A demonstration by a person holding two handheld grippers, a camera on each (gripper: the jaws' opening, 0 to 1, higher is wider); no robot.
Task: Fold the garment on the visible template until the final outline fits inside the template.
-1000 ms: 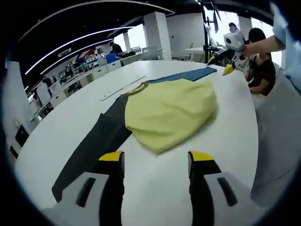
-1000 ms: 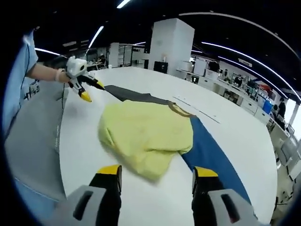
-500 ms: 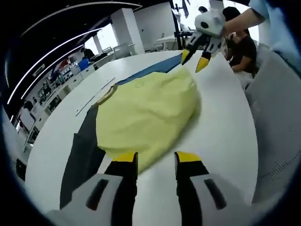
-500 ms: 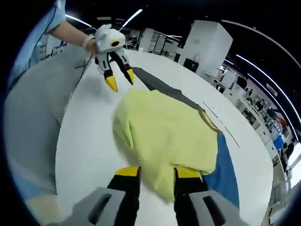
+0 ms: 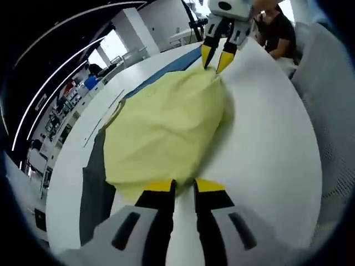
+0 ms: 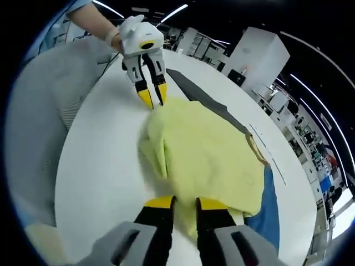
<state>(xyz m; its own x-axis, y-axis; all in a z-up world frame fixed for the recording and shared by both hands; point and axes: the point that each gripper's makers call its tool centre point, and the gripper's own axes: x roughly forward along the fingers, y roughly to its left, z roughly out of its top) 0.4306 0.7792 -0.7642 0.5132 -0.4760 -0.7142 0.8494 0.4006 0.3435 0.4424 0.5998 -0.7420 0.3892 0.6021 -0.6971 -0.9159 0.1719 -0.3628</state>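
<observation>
L gripper (image 5: 177,185) sits at the near edge of the yellow garment (image 5: 166,124), jaws nearly closed w/ cloth edge seemingly pinched between them. R gripper (image 6: 179,203) does the same at the opposite end, jaws tight on the hem. Garment lies bunched on the white table (image 5: 266,149), long axis running between the two grippers, so each holds one end. Beneath and beyond it, the dark/blue template (image 6: 269,213) strip extends both ways. Next move prob. lifts both ends together. A seated person (image 5: 274,33) is far off; nothing blocks the cloth.
</observation>
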